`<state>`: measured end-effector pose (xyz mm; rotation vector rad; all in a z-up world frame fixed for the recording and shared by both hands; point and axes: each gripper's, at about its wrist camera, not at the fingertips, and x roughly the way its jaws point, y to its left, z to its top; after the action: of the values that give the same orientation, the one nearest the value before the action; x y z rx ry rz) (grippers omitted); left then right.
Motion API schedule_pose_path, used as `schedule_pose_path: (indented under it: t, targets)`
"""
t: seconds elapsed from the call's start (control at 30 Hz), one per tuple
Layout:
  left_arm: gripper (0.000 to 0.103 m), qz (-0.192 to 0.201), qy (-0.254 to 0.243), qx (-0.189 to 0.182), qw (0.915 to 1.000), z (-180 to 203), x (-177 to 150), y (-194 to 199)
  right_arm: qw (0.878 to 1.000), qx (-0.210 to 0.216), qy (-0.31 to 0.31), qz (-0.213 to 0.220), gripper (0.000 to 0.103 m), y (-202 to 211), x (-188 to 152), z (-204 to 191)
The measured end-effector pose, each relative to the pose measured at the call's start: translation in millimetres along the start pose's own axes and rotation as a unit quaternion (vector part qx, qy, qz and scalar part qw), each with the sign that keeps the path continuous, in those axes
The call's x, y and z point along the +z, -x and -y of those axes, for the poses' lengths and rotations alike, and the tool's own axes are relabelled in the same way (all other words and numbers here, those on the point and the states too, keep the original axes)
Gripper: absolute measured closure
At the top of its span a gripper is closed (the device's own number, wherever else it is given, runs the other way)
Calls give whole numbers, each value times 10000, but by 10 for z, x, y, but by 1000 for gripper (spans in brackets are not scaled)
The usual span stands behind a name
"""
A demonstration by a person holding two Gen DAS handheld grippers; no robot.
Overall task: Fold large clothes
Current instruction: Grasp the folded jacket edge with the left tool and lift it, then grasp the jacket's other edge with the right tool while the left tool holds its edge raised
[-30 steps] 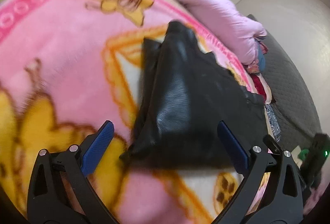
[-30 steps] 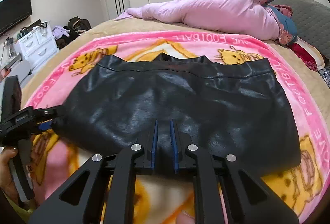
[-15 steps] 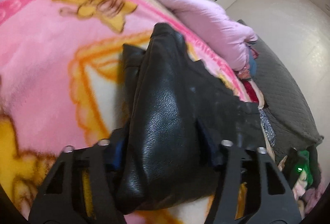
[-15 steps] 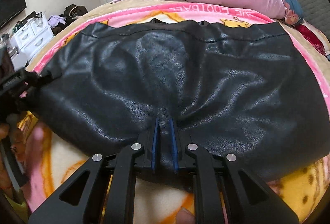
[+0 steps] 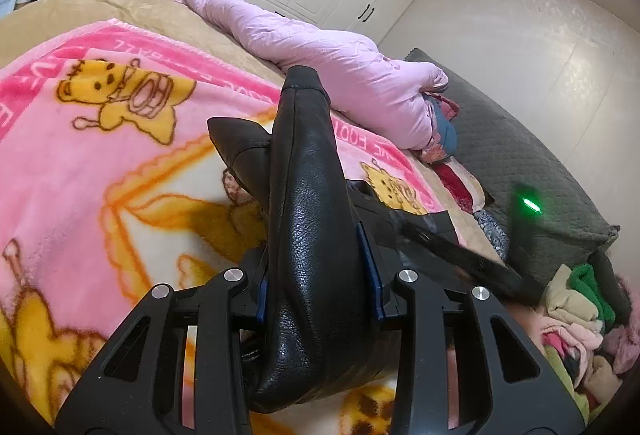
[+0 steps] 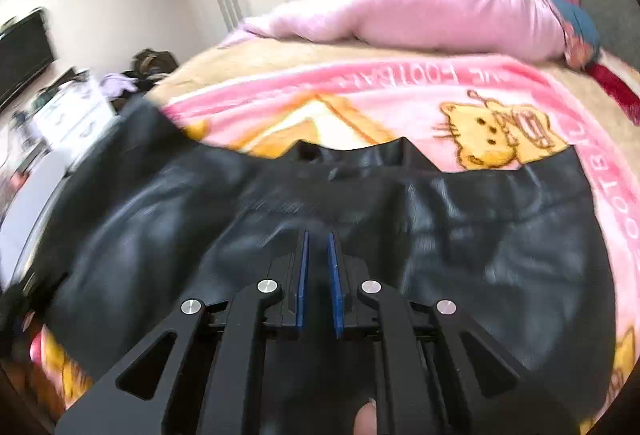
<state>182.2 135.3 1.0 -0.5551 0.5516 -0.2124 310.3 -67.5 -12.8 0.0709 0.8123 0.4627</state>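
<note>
A bed (image 5: 132, 5) with a tan cover carries a pink cartoon blanket (image 5: 80, 163). The black leather garment (image 6: 480, 235) lies on the blanket; a lilac quilt (image 5: 320, 51) lies bunched toward one o'clock.

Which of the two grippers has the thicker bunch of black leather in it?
The left gripper: a fat fold of the black leather garment fills it.

The right gripper (image 6: 319, 259) seems clamped on a black leather garment (image 6: 460, 255); motion-blurred, spread over the pink cartoon blanket (image 6: 400, 95).
</note>
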Motion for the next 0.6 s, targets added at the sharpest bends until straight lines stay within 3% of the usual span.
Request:
schedule_pose_path:
  t: [0.03,0.1,0.2,0.3,0.37,0.43,0.5,0.6]
  targets:
    - [76,-4,6,-2,10000,1,1,-6,9999,45,-38,-151,94,-114,13,36]
    - [76,-20,-9,-1,10000,21,9,-16,9957,68,-156,-910,95,-558,-43,92]
    - [76,-110,-34,32,9999,68,14,-95,9954,10,-64,-960,96,-693,-115,88]
    - [76,-68,-132,-27,9999,171,60,-53,9966,151,-146,-800,93,-339,-125,105]
    - [76,-62,-218,-80,9997,244,83,-30,9973,597,-233,-361,93,155,-235,166]
    - [76,-32,-347,-70,9994,346,93,-23,9967,728,-193,-312,93,492,-420,197]
    - [76,4,-411,-91,9991,452,95,-18,9959,730,-280,-459,93,701,-681,255]
    - [76,3,-480,-148,9987,591,101,-35,9883,811,-462,-1204,93,523,-1130,291]
